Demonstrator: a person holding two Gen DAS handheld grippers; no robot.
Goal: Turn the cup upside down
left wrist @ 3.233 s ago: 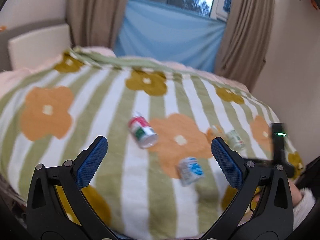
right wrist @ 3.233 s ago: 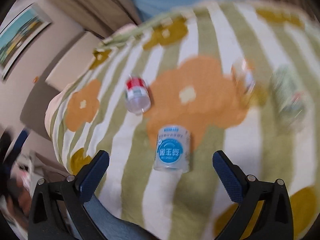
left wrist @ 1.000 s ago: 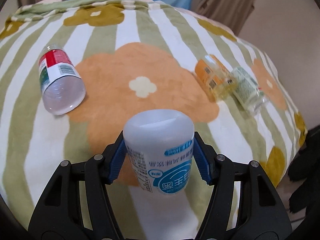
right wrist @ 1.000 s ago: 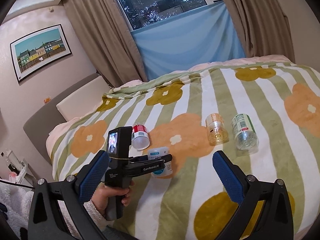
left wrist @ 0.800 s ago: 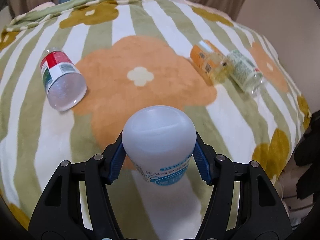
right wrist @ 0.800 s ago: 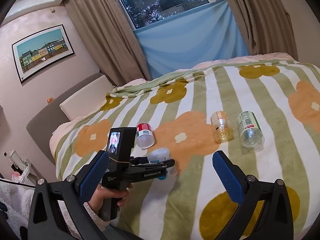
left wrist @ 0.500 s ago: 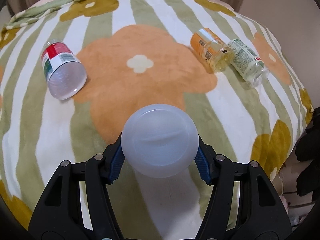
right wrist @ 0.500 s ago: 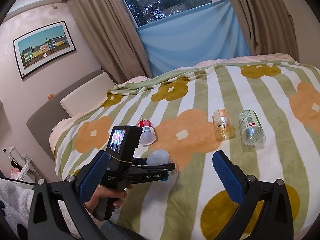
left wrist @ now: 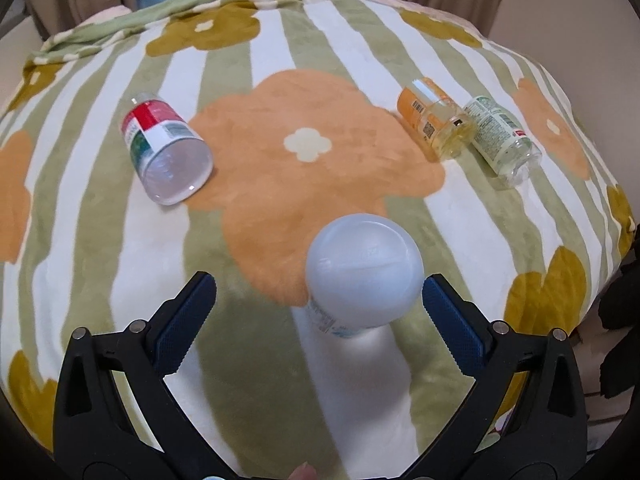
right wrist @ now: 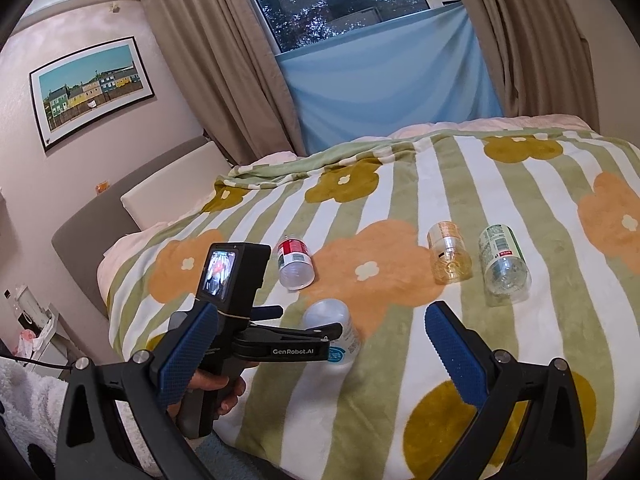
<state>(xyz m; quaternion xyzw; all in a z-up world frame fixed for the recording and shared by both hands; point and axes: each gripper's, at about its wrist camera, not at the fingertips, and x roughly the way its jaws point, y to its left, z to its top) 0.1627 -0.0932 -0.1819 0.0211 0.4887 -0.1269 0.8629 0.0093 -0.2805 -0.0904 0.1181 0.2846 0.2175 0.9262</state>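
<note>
A translucent white cup with a blue label (left wrist: 365,276) stands upside down on the striped flower blanket (left wrist: 320,152), its closed base facing up. My left gripper (left wrist: 319,312) is open around it, with the cup near the right finger and free of both pads. In the right wrist view the same cup (right wrist: 334,330) stands behind the left gripper's fingers (right wrist: 296,336). My right gripper (right wrist: 320,354) is open and empty, held back above the bed's near edge.
A red-and-green labelled cup (left wrist: 166,154) lies on its side at the left. An orange-labelled cup (left wrist: 434,122) and a green-labelled one (left wrist: 500,140) lie side by side at the right. Curtains, a window and a headboard (right wrist: 104,216) are beyond the bed.
My left gripper has let go of the white cup and opened wide. The cup now stands upside down on the blanket. The right gripper has barely moved.
</note>
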